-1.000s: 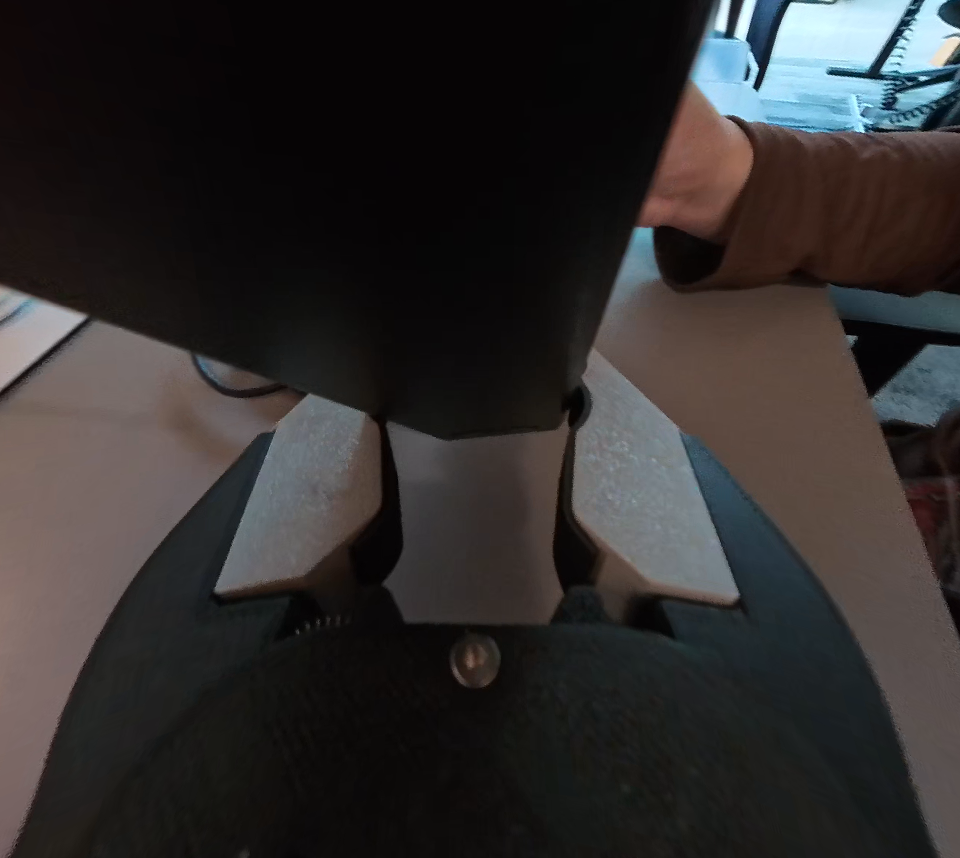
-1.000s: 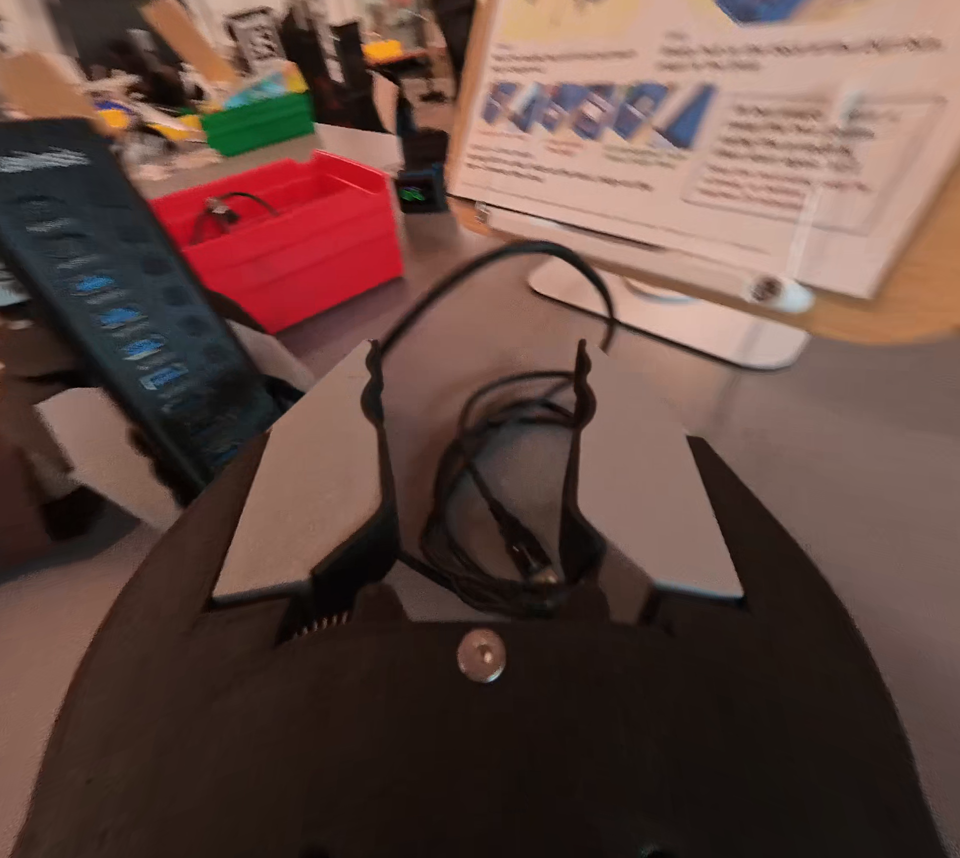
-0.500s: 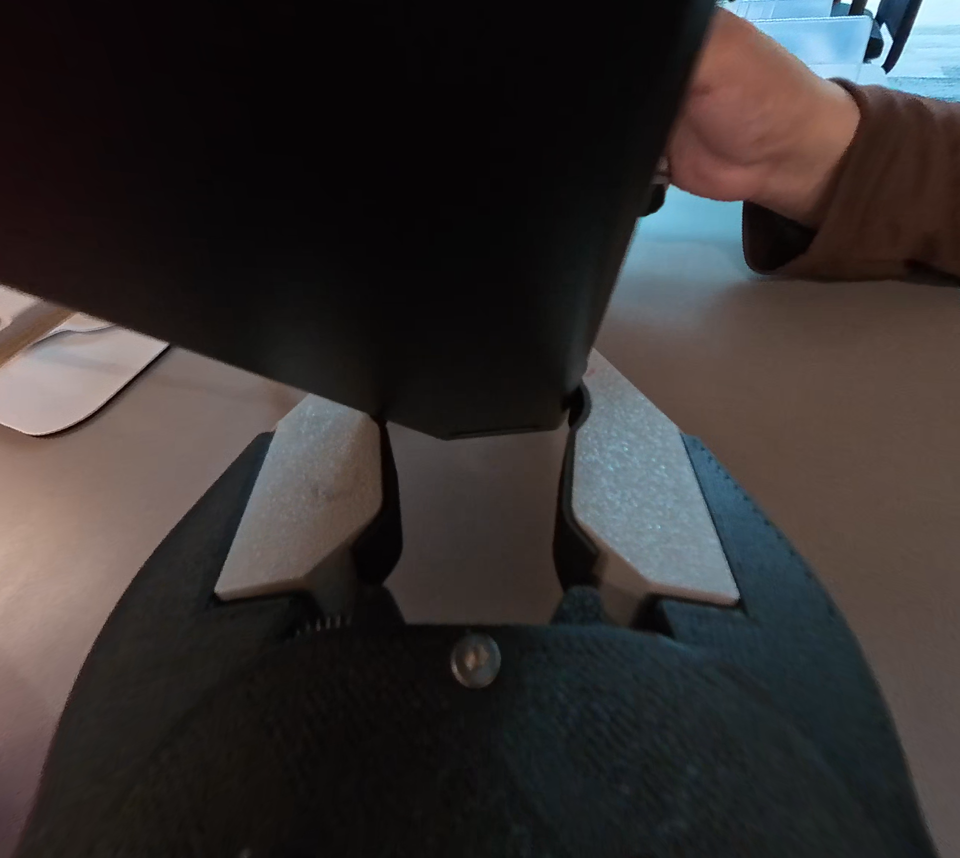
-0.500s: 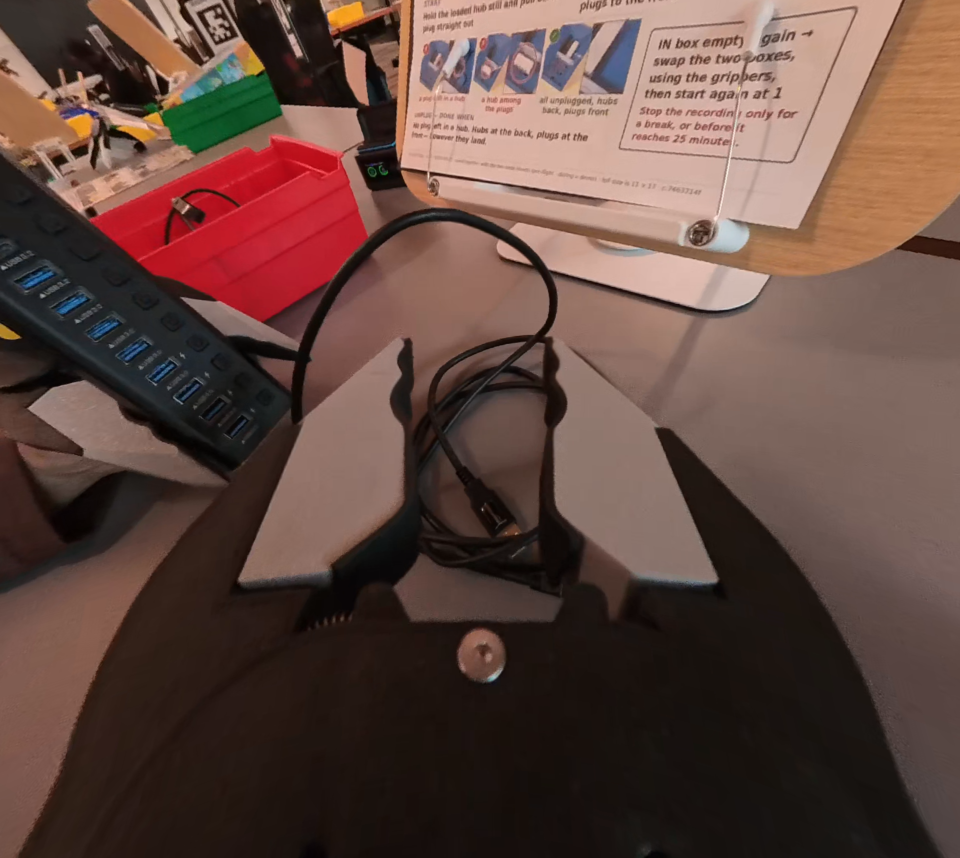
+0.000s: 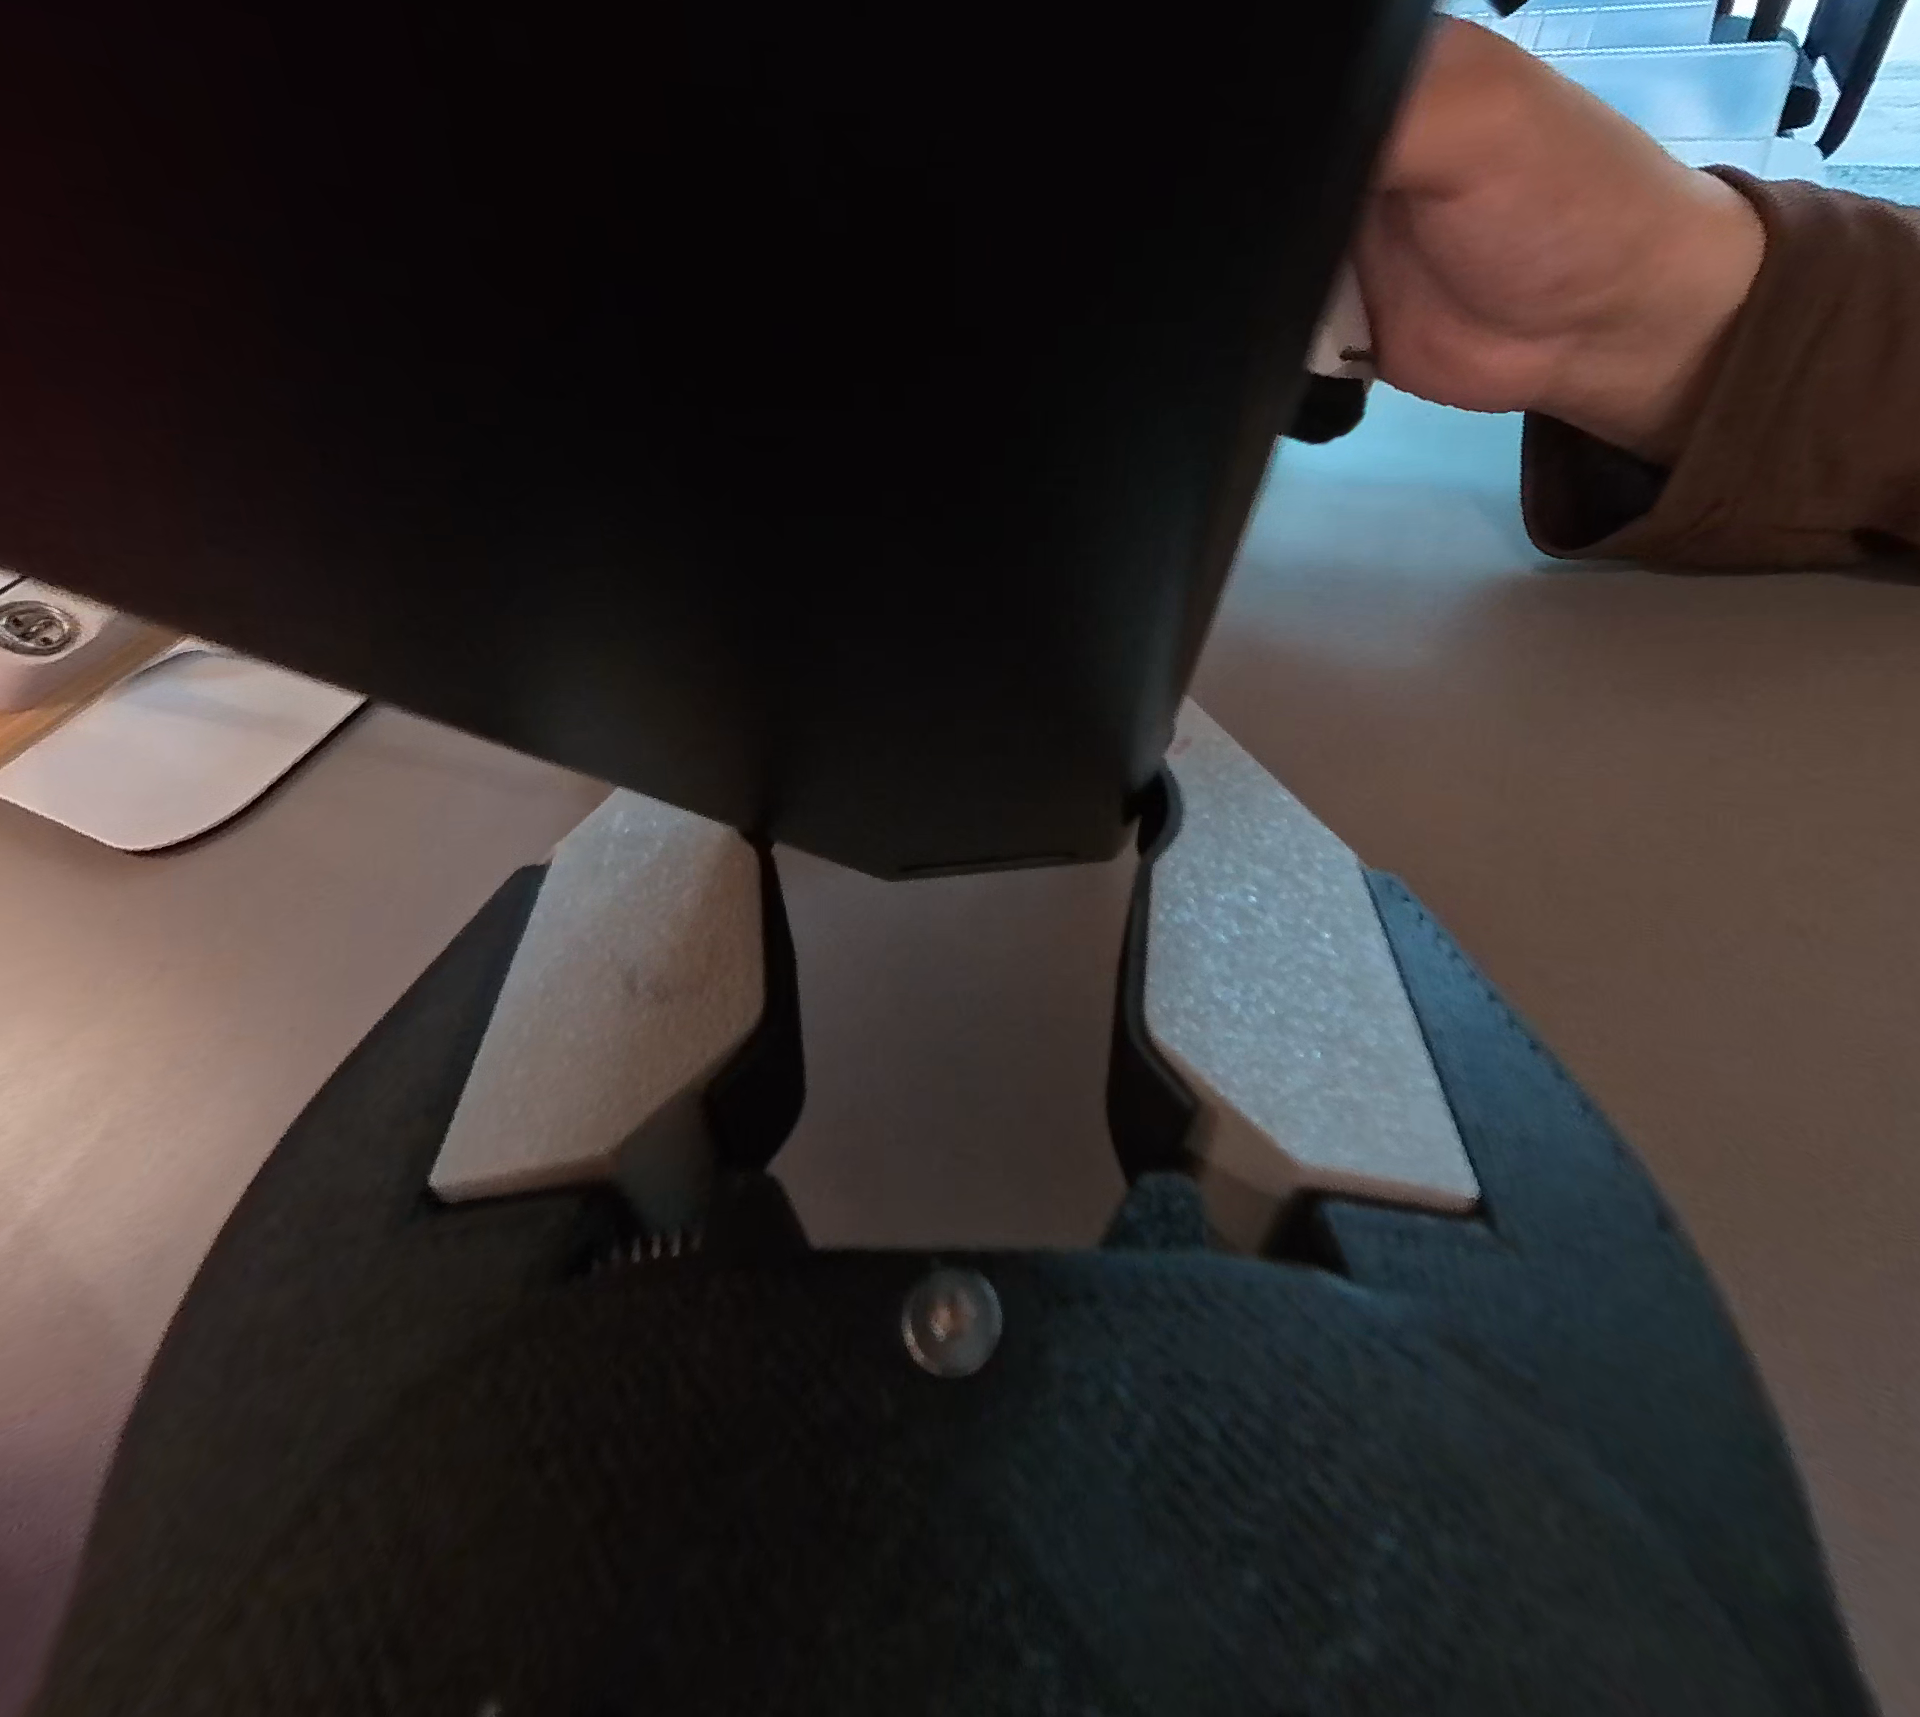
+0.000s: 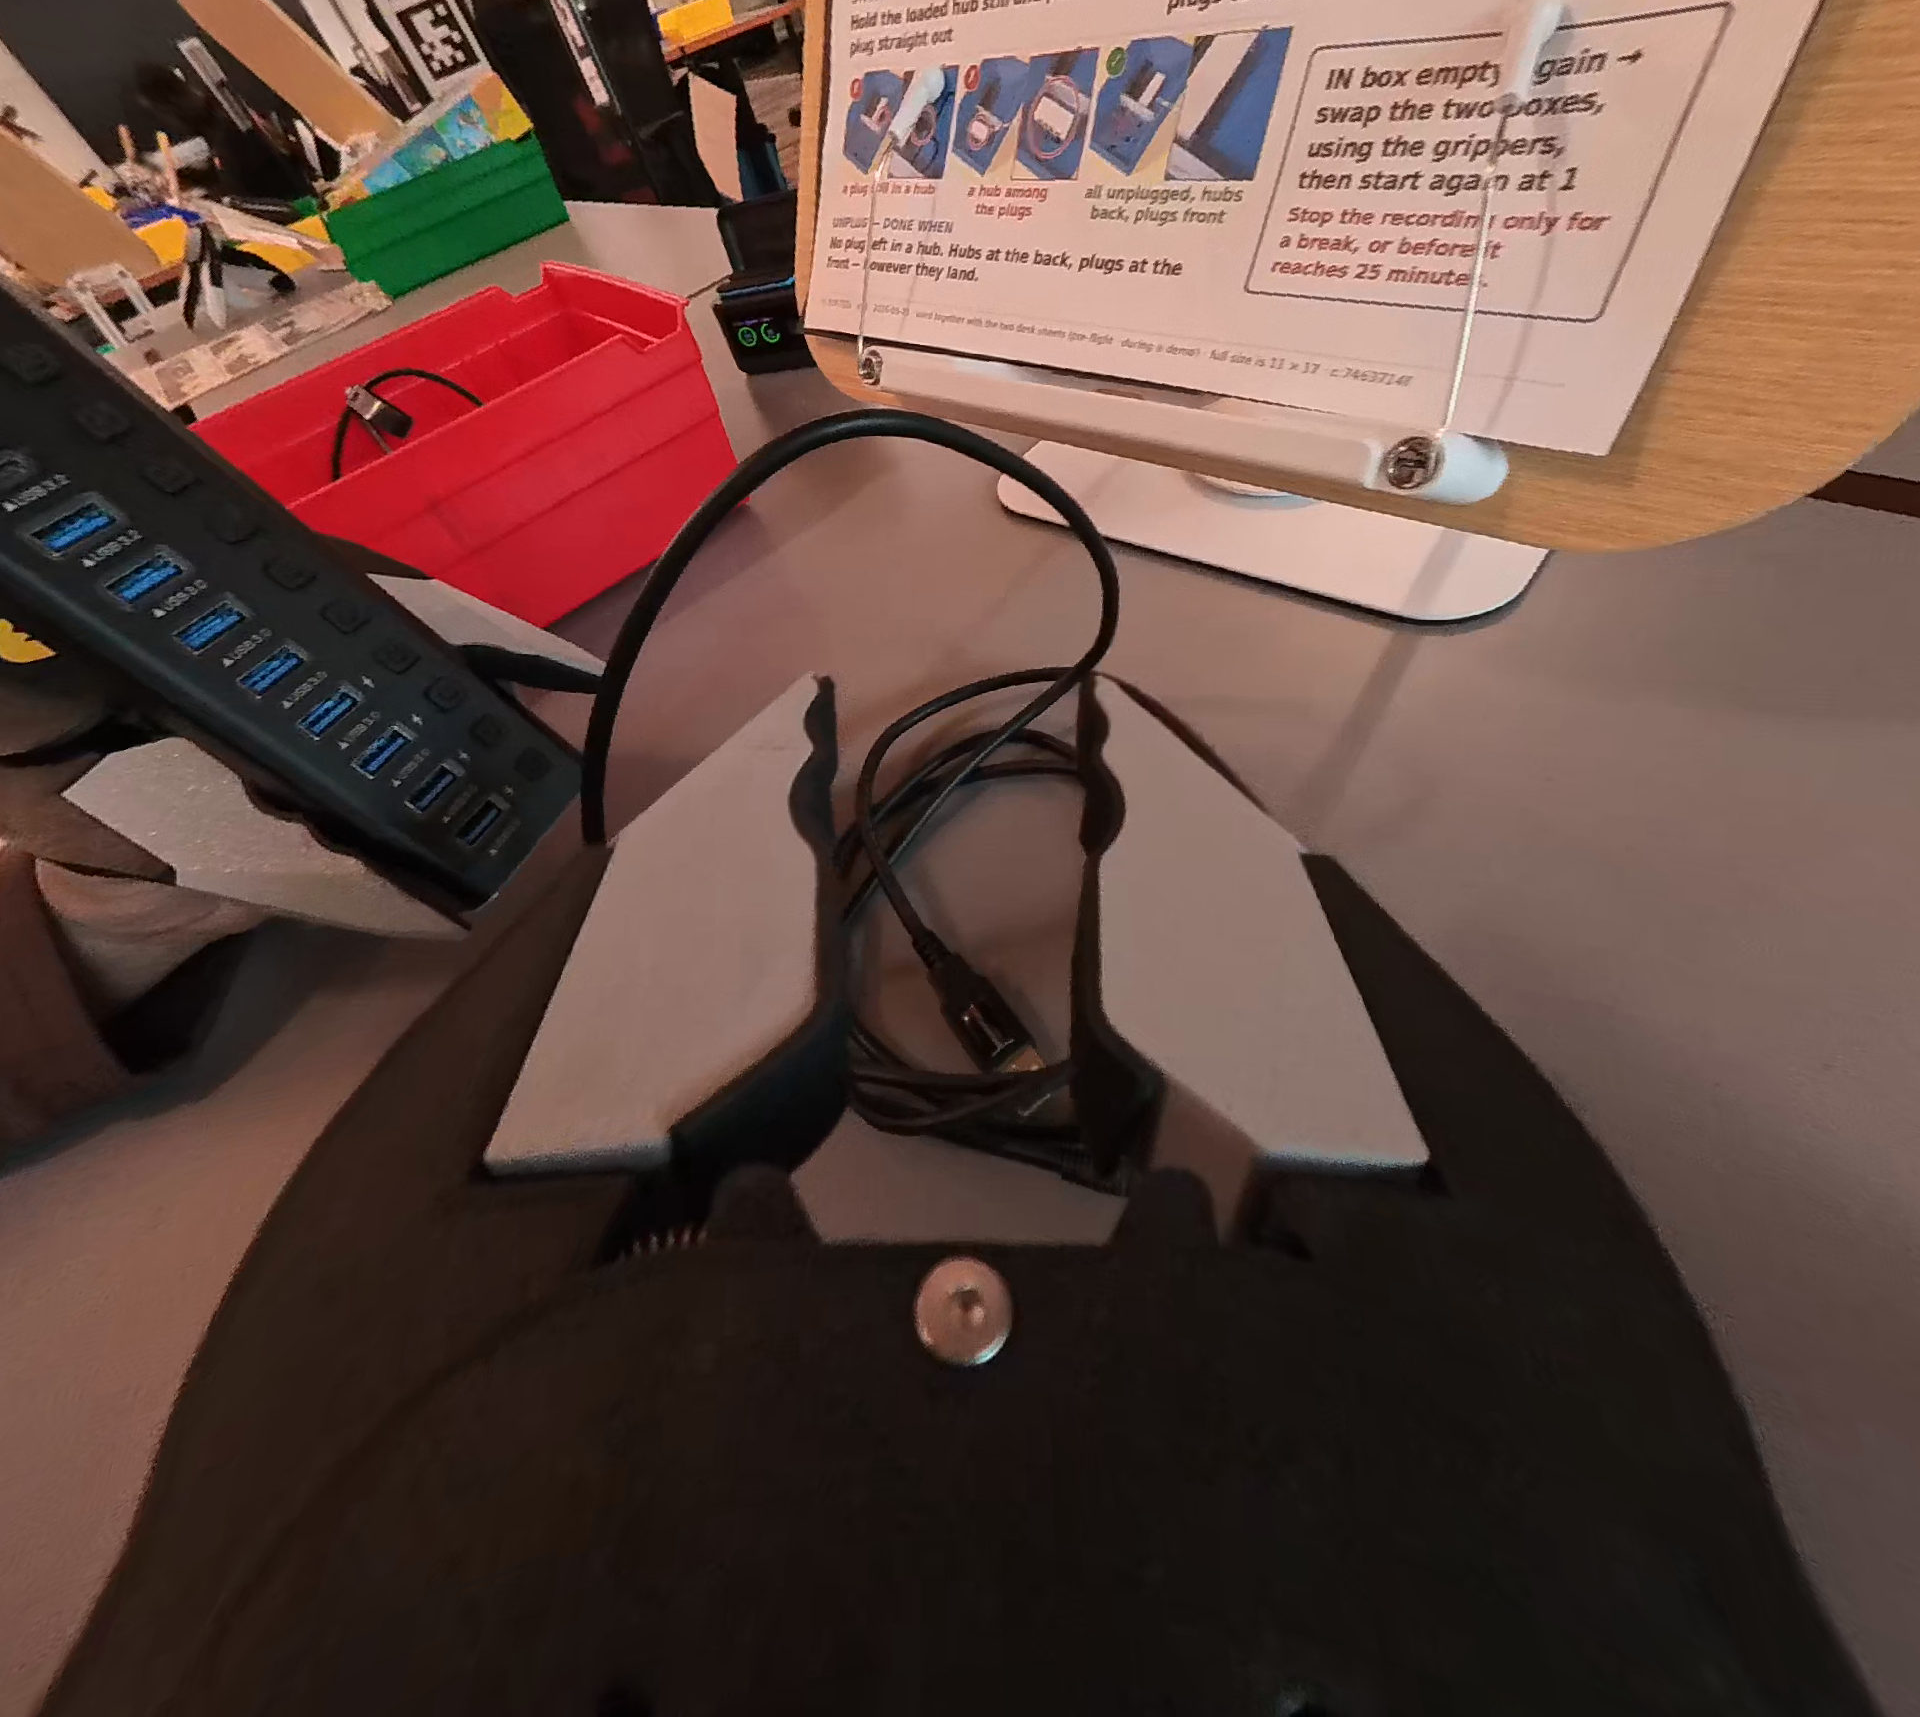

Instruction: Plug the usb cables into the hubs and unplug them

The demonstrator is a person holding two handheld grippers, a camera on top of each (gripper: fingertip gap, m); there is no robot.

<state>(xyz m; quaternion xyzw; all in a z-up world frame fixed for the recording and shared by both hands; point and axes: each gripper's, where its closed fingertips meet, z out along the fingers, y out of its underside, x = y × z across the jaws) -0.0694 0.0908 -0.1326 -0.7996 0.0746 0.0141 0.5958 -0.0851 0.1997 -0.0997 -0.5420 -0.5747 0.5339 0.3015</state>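
I record the grey bench point(image 6: 1558, 784) under both tools. Ahead and right of my right tongs point(image 6: 951, 701) stands a wooden sheet stand on a white foot point(image 6: 1278, 545) carrying a printed instruction page. Ahead and left sits a red plastic bin point(image 6: 582, 462) with one black plugged cable end lying in it; a small black device with green lights point(image 6: 764, 332) stands between the bin and the stand.

My left tongs point(image 5: 956, 820) are clamped on the end of the long black multi-port USB hub point(image 6: 239, 639); in the left wrist view its dark underside point(image 5: 675, 233) fills most of the frame. From the right tongs the hub lies just to the left, raised and tilted, its long axis running away to the left, its row of blue ports all unoccupied.

My right tongs stand spread, pinching nothing. The coiled black USB cable point(image 6: 966, 846) lies on the bench between their fingers, its plug point(image 6: 992, 1033) pointing back toward the tool. A loop of cable arches ahead.

Judgement: the right tongs are nearer and must take the plug; the slack coil may snag.
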